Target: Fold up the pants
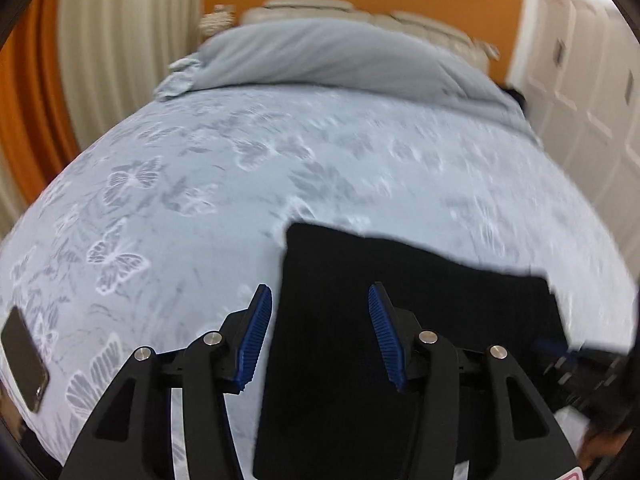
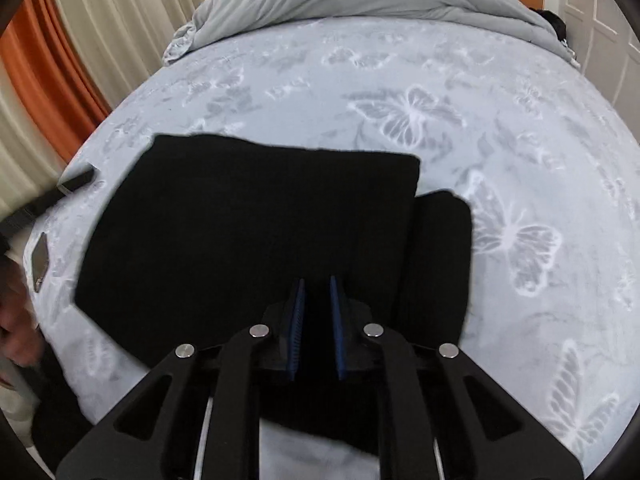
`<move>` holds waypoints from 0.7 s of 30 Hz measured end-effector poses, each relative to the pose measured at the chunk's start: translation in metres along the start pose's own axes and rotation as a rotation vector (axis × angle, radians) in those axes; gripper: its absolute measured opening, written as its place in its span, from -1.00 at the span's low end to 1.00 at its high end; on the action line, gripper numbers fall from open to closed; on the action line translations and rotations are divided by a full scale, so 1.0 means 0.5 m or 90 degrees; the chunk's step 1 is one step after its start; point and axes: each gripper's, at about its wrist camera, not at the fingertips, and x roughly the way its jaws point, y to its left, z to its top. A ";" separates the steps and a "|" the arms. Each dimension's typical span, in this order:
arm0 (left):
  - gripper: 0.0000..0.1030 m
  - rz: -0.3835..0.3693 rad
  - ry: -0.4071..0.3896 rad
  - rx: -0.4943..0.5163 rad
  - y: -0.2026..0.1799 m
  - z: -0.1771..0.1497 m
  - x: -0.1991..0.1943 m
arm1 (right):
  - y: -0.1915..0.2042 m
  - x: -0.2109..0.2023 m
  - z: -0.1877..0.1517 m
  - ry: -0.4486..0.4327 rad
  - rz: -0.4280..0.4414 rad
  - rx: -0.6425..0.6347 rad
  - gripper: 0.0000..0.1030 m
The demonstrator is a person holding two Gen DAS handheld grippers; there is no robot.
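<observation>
The black pants (image 2: pixel 248 232) lie folded on the bedspread (image 2: pixel 440 92), straight ahead of both tongs. The left tongs (image 1: pixel 320 332) gape wide, holding nothing, over the cloth's near-left edge. The right tongs (image 2: pixel 317 320) are narrow; whether they pinch cloth cannot be told. If they do, pulling away could drag the top layer askew.

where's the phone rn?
The phone lies on the butterfly bedspread at the far left edge of the left wrist view, well left of the black pants and the left hand-held gripper.
</observation>
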 end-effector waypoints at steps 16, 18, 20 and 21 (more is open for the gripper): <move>0.29 0.000 0.058 0.092 -0.077 -0.077 0.019 | -0.100 -0.045 -0.034 -0.040 -0.036 0.093 0.15; 0.38 -0.016 0.070 0.083 -0.068 -0.081 0.014 | -0.124 -0.040 -0.038 -0.026 -0.027 0.119 0.17; 0.45 -0.059 0.097 0.059 -0.050 -0.087 0.009 | -0.136 -0.045 -0.047 -0.018 -0.004 0.142 0.25; 0.46 -0.079 0.111 0.047 -0.040 -0.090 0.009 | -0.142 -0.048 -0.053 -0.017 0.003 0.150 0.38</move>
